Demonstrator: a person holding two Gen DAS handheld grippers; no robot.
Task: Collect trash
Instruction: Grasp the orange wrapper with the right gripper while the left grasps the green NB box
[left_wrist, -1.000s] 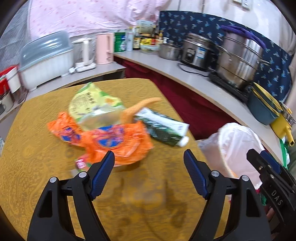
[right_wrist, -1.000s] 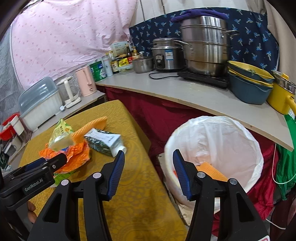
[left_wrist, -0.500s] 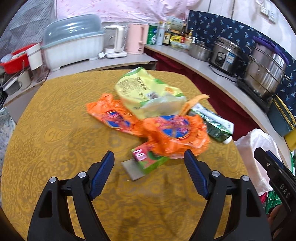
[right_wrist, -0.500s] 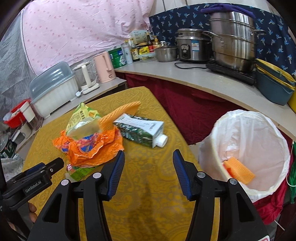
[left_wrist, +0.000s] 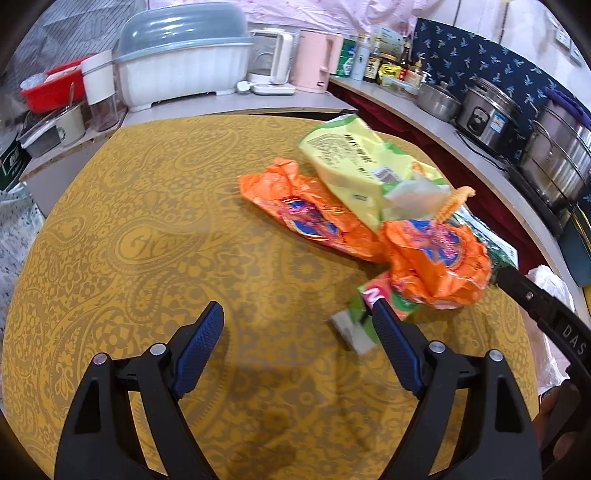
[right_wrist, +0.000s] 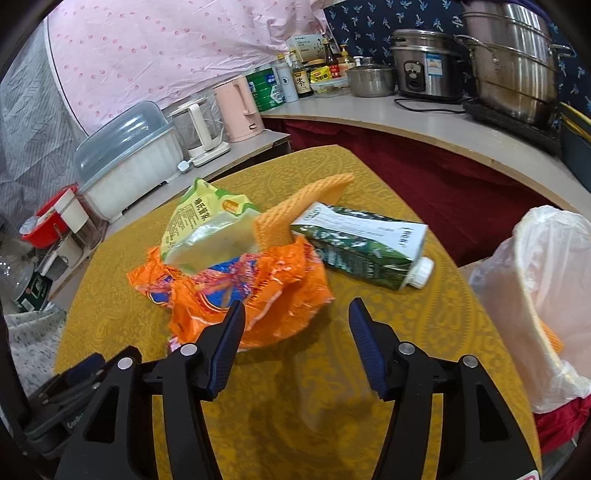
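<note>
A pile of trash lies on the yellow patterned table (left_wrist: 147, 240): orange wrappers (left_wrist: 436, 258) (right_wrist: 240, 284), a yellow-green snack bag (left_wrist: 354, 162) (right_wrist: 207, 221), an orange sponge (right_wrist: 303, 210), a green-white carton (right_wrist: 362, 251) and a small red-green packet (left_wrist: 373, 299). My left gripper (left_wrist: 297, 325) is open and empty, above the table just left of the packet. My right gripper (right_wrist: 295, 321) is open and empty, just in front of the orange wrappers. A bin lined with a white bag (right_wrist: 543, 295) stands at the table's right edge with an orange piece inside.
A counter behind holds a dish rack (left_wrist: 181, 62), kettles (right_wrist: 240, 110), bottles, a rice cooker (right_wrist: 424, 62) and steel pots (right_wrist: 509, 62). A red tub (left_wrist: 51, 88) sits at the far left. The right gripper's body (left_wrist: 546, 317) shows at right in the left wrist view.
Both grippers swung left, away from the bin and toward the pile. The right gripper came closer to the orange wrappers. Both stayed open.
</note>
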